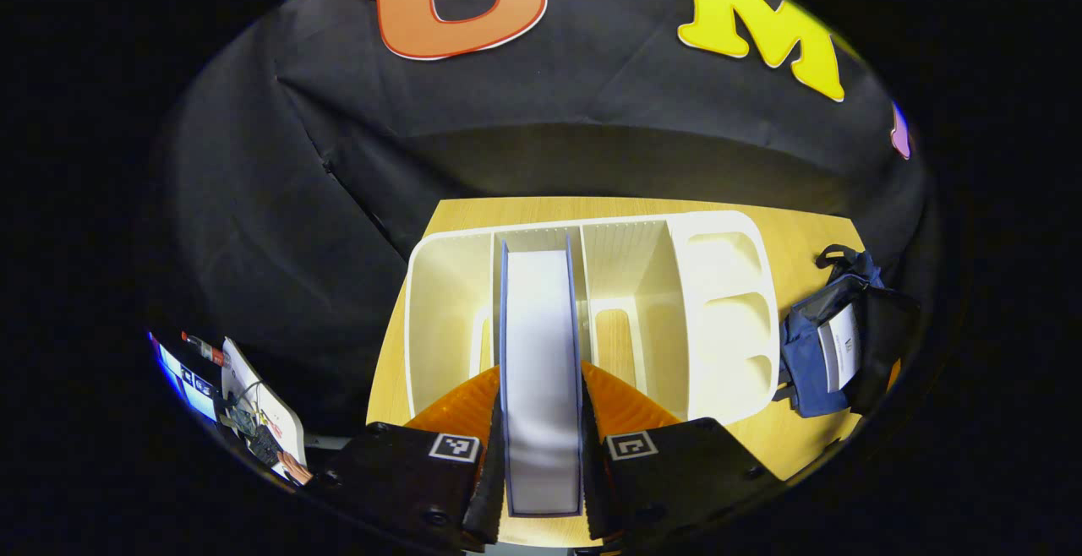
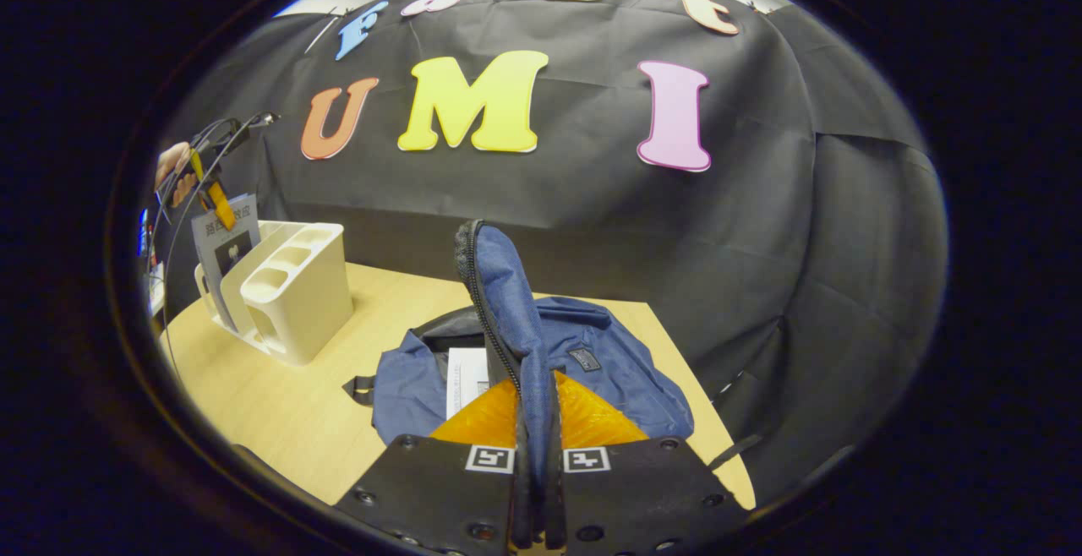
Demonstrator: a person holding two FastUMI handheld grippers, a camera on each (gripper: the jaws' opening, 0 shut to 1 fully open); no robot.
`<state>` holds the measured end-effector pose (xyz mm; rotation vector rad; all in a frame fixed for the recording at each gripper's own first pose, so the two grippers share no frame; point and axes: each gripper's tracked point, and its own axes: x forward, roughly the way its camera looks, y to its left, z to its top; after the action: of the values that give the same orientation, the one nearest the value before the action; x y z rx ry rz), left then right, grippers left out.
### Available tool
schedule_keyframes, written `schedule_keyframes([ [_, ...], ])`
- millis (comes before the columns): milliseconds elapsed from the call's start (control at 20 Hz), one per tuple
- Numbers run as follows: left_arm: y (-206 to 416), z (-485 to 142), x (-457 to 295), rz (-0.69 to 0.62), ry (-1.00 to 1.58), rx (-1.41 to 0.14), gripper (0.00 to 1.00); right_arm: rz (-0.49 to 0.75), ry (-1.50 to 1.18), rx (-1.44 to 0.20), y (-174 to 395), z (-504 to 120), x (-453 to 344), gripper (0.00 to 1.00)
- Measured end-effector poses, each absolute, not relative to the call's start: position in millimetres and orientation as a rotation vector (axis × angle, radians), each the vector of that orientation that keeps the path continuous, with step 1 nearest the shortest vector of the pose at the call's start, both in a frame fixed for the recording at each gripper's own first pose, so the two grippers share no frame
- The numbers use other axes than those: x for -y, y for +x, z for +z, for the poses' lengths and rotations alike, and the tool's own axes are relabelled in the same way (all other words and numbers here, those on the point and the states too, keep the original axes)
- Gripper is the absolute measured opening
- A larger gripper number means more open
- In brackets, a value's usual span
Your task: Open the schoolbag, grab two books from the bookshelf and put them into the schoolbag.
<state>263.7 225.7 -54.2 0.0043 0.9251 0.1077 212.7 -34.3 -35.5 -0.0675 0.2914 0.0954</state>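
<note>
Left tool (image 1: 541, 455) pinches a book (image 1: 541, 353) upright (right tool (image 2: 534, 488) clamps the schoolbag (image 2: 592, 362) flap).

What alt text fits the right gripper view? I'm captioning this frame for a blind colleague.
The right tongs pinch the raised zippered flap of a blue schoolbag lying open on a wooden table, a white book showing inside it. At far left, the other tongs, held by a hand, grip a book at a white bookshelf.
</note>
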Motion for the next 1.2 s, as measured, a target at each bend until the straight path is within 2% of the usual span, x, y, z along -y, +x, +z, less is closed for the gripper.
schedule_keyframes([
  [400, 192, -48, -234, 0.093, -0.057, -0.885, 0.4, 0.095, -0.048, -0.305, 218, -44, 35, 0.07],
  [600, 154, -52, -229, 0.051, -0.17, -0.82, 0.4, 0.101, -0.047, -0.309, 218, -47, 33, 0.07],
  [1200, 59, -84, -225, 0.04, -0.483, -0.723, 0.4, 0.099, -0.023, -0.352, 222, -55, 28, 0.07],
])
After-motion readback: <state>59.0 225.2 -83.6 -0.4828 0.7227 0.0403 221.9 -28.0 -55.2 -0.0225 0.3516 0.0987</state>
